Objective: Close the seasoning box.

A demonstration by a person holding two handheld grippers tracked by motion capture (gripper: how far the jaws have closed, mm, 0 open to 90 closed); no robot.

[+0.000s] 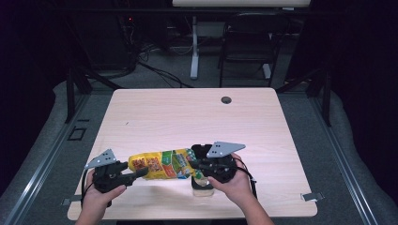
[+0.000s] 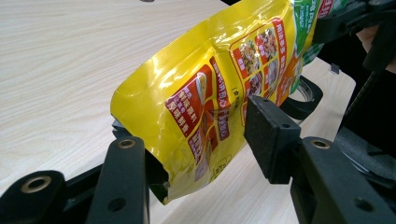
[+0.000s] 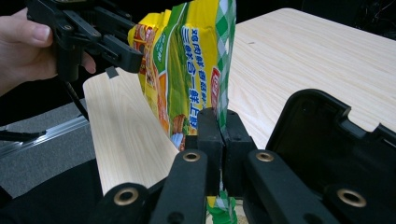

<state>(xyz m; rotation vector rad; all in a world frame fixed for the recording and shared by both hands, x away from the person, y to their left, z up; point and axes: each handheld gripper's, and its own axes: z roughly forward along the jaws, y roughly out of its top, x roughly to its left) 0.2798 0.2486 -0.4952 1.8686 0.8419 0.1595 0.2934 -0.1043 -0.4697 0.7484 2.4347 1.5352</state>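
Note:
A yellow food bag (image 1: 162,164) with red and green print hangs level above the table's near edge, held at both ends. My left gripper (image 1: 138,173) has its jaws around the bag's yellow bottom end (image 2: 187,93), pads against both faces. My right gripper (image 1: 193,165) is shut on the green-and-white checked top seam (image 3: 226,70), pads (image 3: 208,135) pinched tight together on it. In the right gripper view, the left gripper (image 3: 116,51) and a person's hand show at the far end of the bag. A hand holds each gripper.
A clear jar (image 1: 202,186) stands on the table under my right gripper; its black-rimmed mouth (image 2: 306,93) lies behind the bag. A black hinged lid (image 3: 327,144) rises beside my right jaws. The light wooden table (image 1: 187,117) has a cable hole (image 1: 226,100) at the back.

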